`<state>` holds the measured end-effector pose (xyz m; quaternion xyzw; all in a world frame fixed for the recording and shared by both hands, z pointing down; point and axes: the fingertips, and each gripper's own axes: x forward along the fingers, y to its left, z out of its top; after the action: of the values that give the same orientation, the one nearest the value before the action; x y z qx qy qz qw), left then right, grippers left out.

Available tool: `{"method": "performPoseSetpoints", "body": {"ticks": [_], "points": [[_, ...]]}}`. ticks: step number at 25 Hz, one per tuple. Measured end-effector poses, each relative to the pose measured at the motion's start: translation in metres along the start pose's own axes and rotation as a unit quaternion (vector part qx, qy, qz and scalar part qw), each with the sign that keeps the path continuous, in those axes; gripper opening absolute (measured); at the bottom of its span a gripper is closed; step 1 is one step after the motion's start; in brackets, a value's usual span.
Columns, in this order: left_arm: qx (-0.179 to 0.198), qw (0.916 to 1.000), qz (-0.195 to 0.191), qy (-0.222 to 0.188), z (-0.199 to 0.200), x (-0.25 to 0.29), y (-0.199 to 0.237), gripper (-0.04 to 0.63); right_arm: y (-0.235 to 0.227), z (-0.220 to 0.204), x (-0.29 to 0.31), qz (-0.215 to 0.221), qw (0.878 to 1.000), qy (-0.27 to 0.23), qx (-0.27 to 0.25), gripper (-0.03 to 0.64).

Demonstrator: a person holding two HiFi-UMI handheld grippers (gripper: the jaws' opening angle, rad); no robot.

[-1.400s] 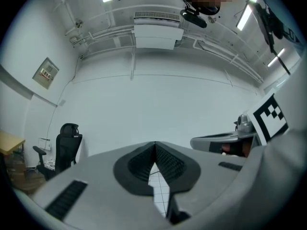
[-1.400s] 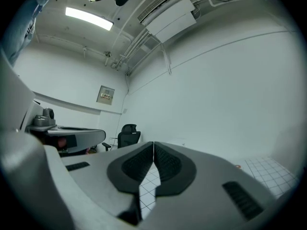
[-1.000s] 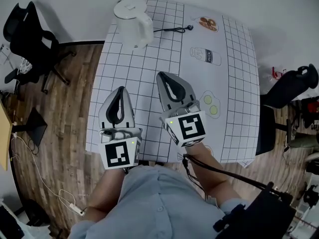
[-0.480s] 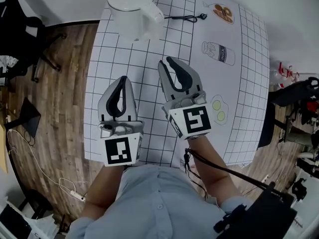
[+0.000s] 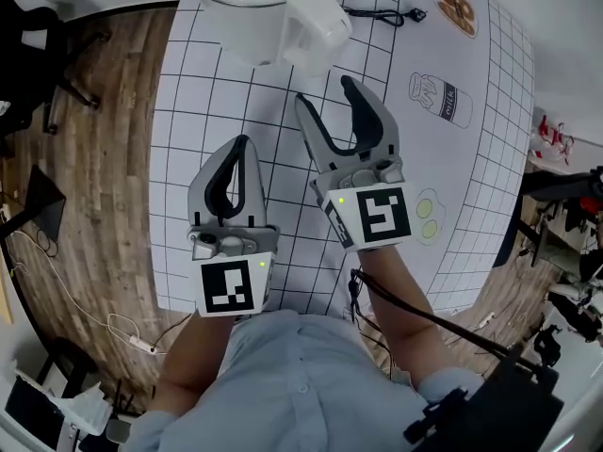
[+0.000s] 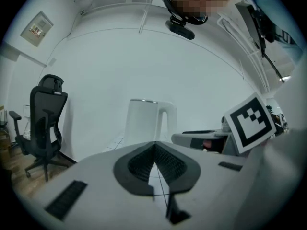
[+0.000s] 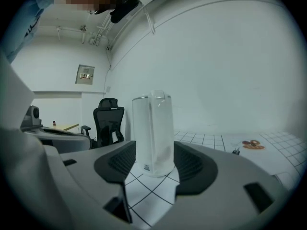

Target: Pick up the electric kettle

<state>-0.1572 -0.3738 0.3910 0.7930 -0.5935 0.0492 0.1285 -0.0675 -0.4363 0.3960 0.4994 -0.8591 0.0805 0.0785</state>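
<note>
The white electric kettle (image 5: 254, 8) stands at the far edge of the grid-patterned table (image 5: 188, 158), its handle (image 5: 318, 34) turned toward me. My right gripper (image 5: 327, 94) hovers just short of the handle. Its jaws are opening and stand wide, with nothing between them. In the right gripper view the kettle (image 7: 153, 133) rises straight ahead beyond the right gripper (image 7: 153, 164). My left gripper (image 5: 241, 145) is shut and empty, nearer me and to the left. In the left gripper view the kettle (image 6: 144, 121) stands ahead of the left gripper (image 6: 155, 146).
A black power cord with plug (image 5: 379, 14) lies right of the kettle. Flat prints of donuts (image 5: 457, 12), a milk bottle (image 5: 440, 97) and eggs (image 5: 426, 217) mark the tablecloth. A black office chair (image 6: 45, 123) stands on the wooden floor (image 5: 85, 158) to the left.
Both grippers have moved forward across the table toward the kettle. The right gripper's jaws have gone from shut to wide apart. The left gripper has stayed shut.
</note>
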Motion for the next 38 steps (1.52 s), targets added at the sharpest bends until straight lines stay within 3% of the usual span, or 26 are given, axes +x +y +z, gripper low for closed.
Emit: {"method": "performPoseSetpoints", "body": {"ticks": [14, 30, 36, 38], "points": [[-0.014, 0.9996, 0.004, 0.025, -0.016, 0.019, 0.013, 0.0, -0.01, 0.032, 0.056, 0.018, 1.0, -0.01, -0.015, 0.264], [-0.015, 0.9994, 0.012, 0.029, -0.02, 0.018, 0.019, 0.0, -0.014, 0.037, 0.071, 0.037, 0.999, -0.011, -0.033, 0.265], [-0.015, 0.9994, 0.014, 0.028, -0.018, 0.015, 0.019, 0.0, -0.002, 0.037, 0.07, 0.047, 0.998, -0.009, -0.051, 0.166], [-0.015, 0.9994, 0.014, 0.027, -0.018, 0.014, 0.019, 0.0, -0.003, 0.037, 0.069, 0.049, 0.998, -0.012, -0.047, 0.159]]}}
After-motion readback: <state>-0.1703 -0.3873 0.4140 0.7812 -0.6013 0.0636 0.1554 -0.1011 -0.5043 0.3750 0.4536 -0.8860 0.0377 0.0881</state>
